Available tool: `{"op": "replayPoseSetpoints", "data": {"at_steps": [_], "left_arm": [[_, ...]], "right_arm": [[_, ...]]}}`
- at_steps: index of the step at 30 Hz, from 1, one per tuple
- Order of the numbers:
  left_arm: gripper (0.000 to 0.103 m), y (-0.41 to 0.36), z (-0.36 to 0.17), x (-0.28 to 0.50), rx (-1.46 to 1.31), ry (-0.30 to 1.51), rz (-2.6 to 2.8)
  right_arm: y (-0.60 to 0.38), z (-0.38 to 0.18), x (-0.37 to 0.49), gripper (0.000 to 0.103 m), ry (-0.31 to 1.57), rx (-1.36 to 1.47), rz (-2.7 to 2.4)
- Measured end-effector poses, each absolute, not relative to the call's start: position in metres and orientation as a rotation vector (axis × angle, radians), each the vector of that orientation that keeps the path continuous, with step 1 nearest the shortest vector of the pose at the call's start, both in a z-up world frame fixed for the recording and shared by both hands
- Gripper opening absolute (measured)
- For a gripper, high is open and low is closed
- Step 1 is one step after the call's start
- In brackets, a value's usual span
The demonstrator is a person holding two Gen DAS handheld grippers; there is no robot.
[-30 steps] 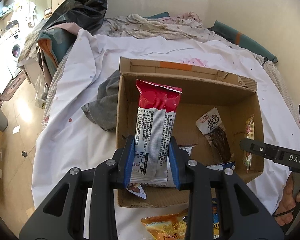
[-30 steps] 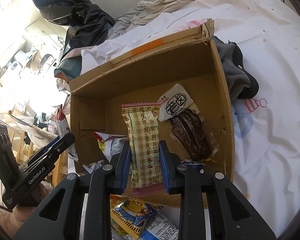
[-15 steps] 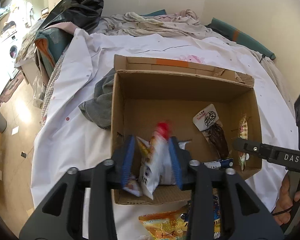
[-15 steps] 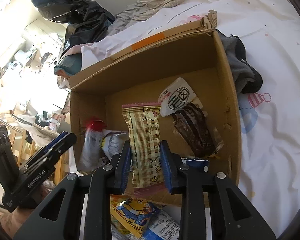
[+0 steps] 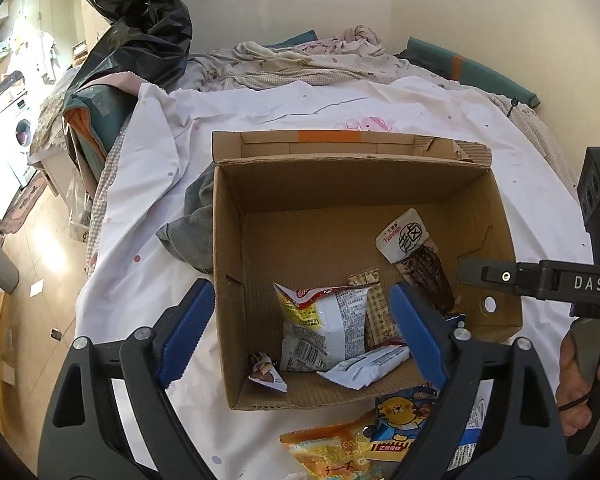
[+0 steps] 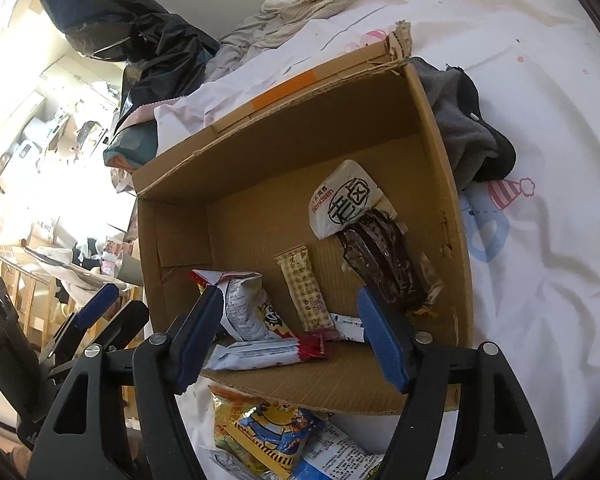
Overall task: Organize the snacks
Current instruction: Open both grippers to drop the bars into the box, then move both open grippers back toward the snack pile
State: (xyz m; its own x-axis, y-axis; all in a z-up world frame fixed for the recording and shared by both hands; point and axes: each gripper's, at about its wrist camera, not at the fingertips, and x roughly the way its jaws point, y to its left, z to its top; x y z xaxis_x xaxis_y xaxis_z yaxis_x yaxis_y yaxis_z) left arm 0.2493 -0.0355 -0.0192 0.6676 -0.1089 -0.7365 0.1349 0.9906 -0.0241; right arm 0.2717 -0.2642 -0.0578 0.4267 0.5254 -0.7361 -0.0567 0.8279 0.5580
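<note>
Jaws of both the left gripper (image 5: 300,330) and the right gripper (image 6: 290,336) are opening, nothing clamped. Remaining yellow-orange foil snack packets (image 5: 332,454) lie just outside the near wall of the open brown cardboard box (image 5: 476,184), long axes crosswise, below both grippers.

Before me an open brown cardboard box (image 5: 500,216) sits on the white bedsheet (image 5: 260,116), a crumpled grey cloth (image 5: 192,228) touching its left wall. Inside, a white crinkled snack bag (image 5: 324,328) lies near left, a dark chocolate-coated bar in clear wrap (image 5: 424,272) right. Outside the near wall lies an orange cheese-snack packet (image 5: 332,452).
</note>
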Motion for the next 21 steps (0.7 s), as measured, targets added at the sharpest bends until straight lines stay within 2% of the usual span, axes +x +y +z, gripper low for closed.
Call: {"op": "replayPoseSetpoints", "data": {"at_steps": [9,21], "left_arm": [[0.087,-0.027,-0.011,0.246,0.022,0.79,-0.067],[0.087,-0.001,0.001,0.211,-0.05,0.825,-0.048]], "right_arm": [[-0.249,-0.037,0.26,0.073,1.005,0.337,0.364],[-0.254,-0.02,0.222,0.073,0.991,0.355,0.387]]}}
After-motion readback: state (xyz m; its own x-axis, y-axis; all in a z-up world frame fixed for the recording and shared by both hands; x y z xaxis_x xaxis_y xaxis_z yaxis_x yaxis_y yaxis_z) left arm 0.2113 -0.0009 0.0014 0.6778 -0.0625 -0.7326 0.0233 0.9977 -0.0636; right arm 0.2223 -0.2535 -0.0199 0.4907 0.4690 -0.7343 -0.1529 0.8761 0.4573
